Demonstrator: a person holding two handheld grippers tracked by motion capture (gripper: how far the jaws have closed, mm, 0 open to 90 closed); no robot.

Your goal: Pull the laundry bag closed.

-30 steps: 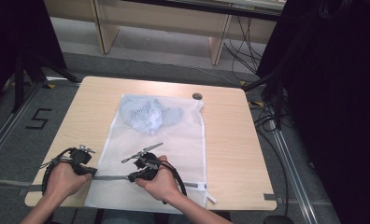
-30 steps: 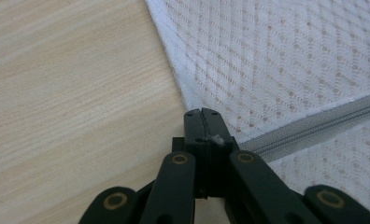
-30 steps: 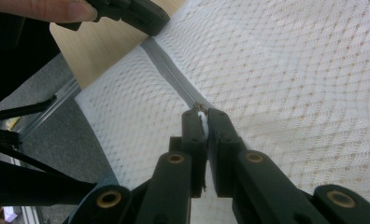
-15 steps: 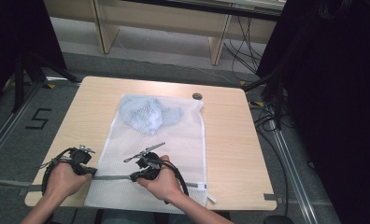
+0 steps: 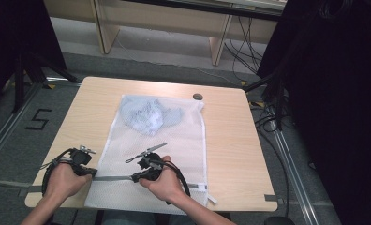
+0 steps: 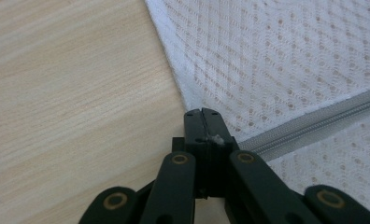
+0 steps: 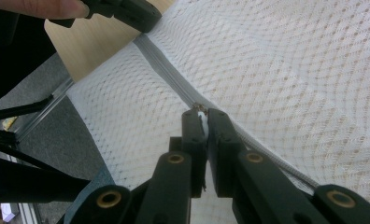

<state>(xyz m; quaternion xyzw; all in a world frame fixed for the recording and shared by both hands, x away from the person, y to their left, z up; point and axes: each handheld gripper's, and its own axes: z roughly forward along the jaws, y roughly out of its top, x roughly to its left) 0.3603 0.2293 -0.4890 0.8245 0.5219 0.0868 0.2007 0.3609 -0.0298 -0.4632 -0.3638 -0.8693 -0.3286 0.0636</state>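
Note:
A white mesh laundry bag (image 5: 174,140) lies flat on the wooden table (image 5: 230,140), with a blue garment (image 5: 148,115) inside its far end. A grey zipper (image 5: 113,178) runs across the bag near the front edge. My left gripper (image 5: 93,172) is shut on the bag's left edge (image 6: 192,100), at the zipper's end (image 6: 314,123). My right gripper (image 5: 134,177) is shut on the small white zipper pull (image 7: 201,116), partway along the zipper (image 7: 164,70). The left gripper (image 7: 127,11) sits at the top of the right gripper view.
A small dark round object (image 5: 197,96) lies at the table's back edge, beyond the bag. The bag's near end hangs over the front edge. Black curtains stand at the right, wooden furniture legs behind, and a "5" (image 5: 38,119) is marked on the floor at the left.
The right gripper has crept slightly to the right along the zipper. The left hand has stayed put.

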